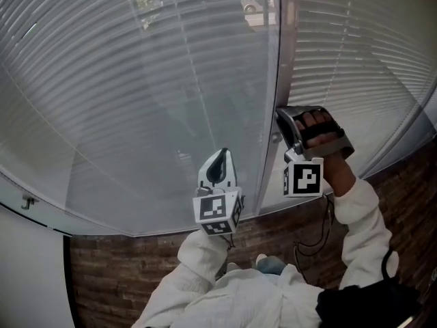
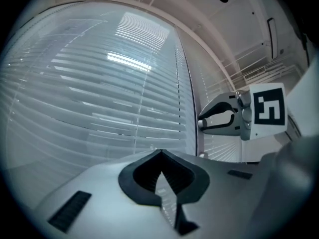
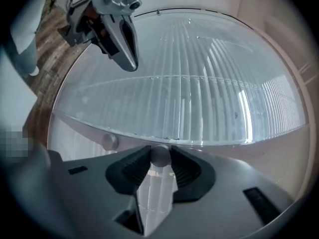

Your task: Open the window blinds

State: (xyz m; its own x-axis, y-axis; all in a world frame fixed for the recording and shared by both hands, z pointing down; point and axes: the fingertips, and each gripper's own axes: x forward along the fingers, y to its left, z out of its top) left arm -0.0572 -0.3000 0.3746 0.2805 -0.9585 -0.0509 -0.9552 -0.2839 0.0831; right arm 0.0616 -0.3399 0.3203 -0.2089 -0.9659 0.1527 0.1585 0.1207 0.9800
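The window blinds [image 1: 136, 80] hang behind glass and fill the far side of the scene. Their slats are turned nearly flat, so only a little of the outdoors shows at the top. An upright frame post [image 1: 273, 101] splits the window into a wide left pane and a narrower right pane.

The right tongs [image 3: 160, 159] are pressed up to that post and closed on a small round knob [image 3: 160, 152], which sits between the two ribbed pads at their tips. A second knob [image 3: 109, 142] of the same kind is on the frame just to the left, apart from the tongs.

The left tongs [image 2: 159, 156] hang level near the left pane, just left of the post and nearer than the right tongs. Their tips are together with nothing between them, and they touch neither glass nor frame.

White sleeves [image 1: 362, 210] run back to the person, who stands over a brick-patterned floor [image 1: 136, 272].
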